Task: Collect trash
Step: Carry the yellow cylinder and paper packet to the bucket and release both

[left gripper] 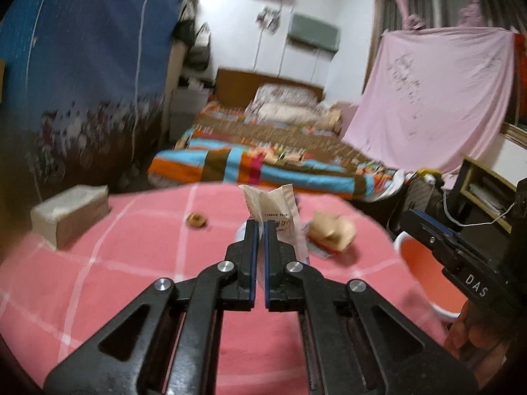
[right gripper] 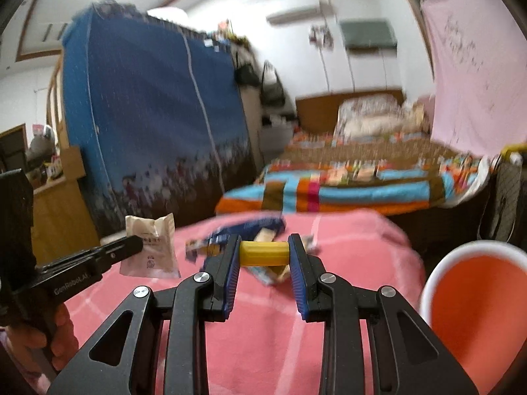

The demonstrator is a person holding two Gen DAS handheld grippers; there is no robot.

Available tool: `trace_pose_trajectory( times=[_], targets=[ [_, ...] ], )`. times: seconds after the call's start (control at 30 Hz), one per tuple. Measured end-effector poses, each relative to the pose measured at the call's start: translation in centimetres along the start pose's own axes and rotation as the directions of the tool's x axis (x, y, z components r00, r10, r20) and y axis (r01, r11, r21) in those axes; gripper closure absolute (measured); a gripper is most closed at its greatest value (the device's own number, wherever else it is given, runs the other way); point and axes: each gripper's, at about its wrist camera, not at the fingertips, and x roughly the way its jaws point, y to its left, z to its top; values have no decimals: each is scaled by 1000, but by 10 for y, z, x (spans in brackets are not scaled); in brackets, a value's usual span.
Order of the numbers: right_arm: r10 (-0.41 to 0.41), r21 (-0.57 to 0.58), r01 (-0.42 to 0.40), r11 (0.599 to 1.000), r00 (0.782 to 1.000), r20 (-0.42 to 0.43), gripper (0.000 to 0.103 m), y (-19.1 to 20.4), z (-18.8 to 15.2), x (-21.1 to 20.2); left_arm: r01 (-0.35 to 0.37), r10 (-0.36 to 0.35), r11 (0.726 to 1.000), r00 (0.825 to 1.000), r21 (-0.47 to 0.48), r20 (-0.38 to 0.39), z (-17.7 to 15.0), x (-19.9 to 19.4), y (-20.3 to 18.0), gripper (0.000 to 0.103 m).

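Observation:
My left gripper [left gripper: 260, 227] is shut on a white paper wrapper [left gripper: 278, 210] and holds it above the pink checked table [left gripper: 131, 263]. The wrapper also shows in the right wrist view [right gripper: 153, 247], pinched by the left gripper [right gripper: 131, 245]. My right gripper [right gripper: 265, 247] is shut on a yellow cylinder [right gripper: 265, 253], held above a blue snack packet [right gripper: 250, 227]. In the left wrist view the right gripper [left gripper: 428, 230] hangs over the orange bin [left gripper: 428, 276]. A crumpled brown paper ball [left gripper: 332, 230] and a small brown scrap [left gripper: 196, 220] lie on the table.
The orange bin with a white rim [right gripper: 474, 296] stands at the table's right edge. A tissue box [left gripper: 69, 214] sits at the table's left. Beyond the table are a bed with a striped blanket [left gripper: 263, 161] and a blue wardrobe [left gripper: 82, 65].

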Motion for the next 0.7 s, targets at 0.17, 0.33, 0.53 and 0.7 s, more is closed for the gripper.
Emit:
trace_pose_trajectory(
  times=[0.17, 0.33, 0.53, 0.7],
  targets=[
    [-61, -65, 72, 995, 985, 161, 76, 0, 9, -31, 42, -47, 998, 994, 50, 102, 11, -12, -27, 103],
    [-118, -56, 138, 989, 957, 266, 76, -15, 18, -55, 102, -116, 990, 983, 98, 145, 20, -9, -58, 103],
    [-189, 5, 196, 980, 933, 307, 76, -40, 22, -72, 162, -179, 980, 972, 117, 152, 22, -1, -90, 103],
    [-275, 50, 274, 960, 902, 333, 76, -65, 22, -90, 234, -263, 958, 949, 166, 176, 27, 2, -123, 103]
  ],
)
